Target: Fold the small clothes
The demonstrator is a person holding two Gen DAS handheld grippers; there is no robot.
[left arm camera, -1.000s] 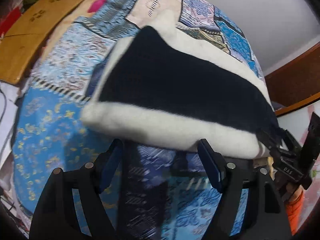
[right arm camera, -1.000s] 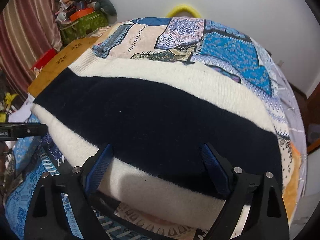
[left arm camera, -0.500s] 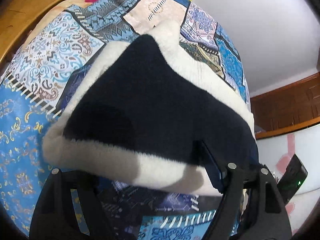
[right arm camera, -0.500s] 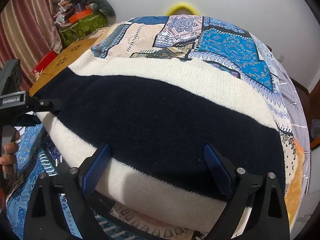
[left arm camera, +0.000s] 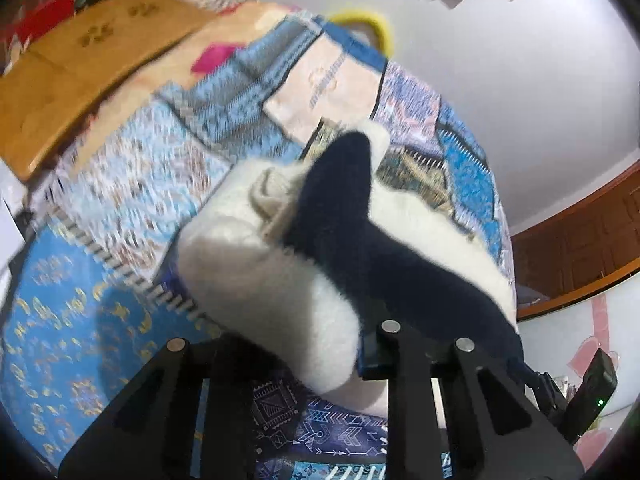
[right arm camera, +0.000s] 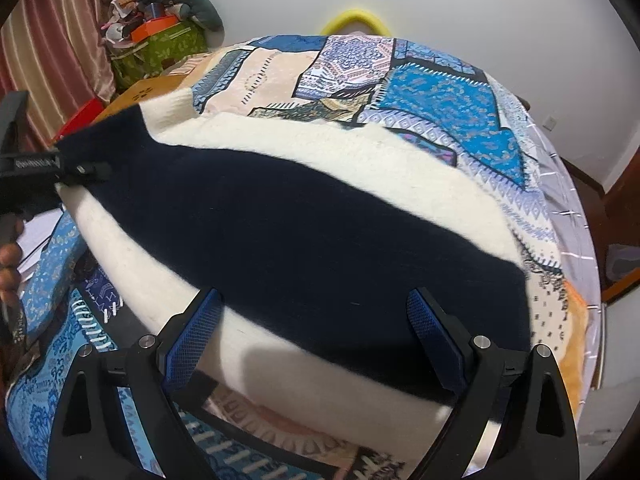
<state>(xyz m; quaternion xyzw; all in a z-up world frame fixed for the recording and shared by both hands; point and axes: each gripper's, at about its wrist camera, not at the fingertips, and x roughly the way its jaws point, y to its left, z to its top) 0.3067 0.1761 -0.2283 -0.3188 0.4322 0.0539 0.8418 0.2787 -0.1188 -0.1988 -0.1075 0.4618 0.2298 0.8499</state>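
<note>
A patchwork bedspread [right arm camera: 436, 92] in blues and creams covers the bed, and on it, toward the near edge, lies the sweater [right arm camera: 304, 224], a thick cream knit with a broad navy band across it. It looks soft, fluffy and light for its bulk, the kind of cloth that sags and drapes wherever it is not supported, so a pinch on a hem or corner through all layers would probably serve better than one on the slack middle. At the sweater's left end, the left hand-held gripper [left arm camera: 362, 354] is clenched on the fabric, which is bunched and raised off the bed there, showing a ribbed cream fold [left arm camera: 272, 200] inside. The right hand-held gripper [right arm camera: 314, 334] hovers over the near hem with its jaws spread wide, grasping nothing; whether its blue pads [right arm camera: 434, 338] touch the knit cannot be told. A yellow ring [right arm camera: 352, 20] shows beyond the far edge of the bed.
</note>
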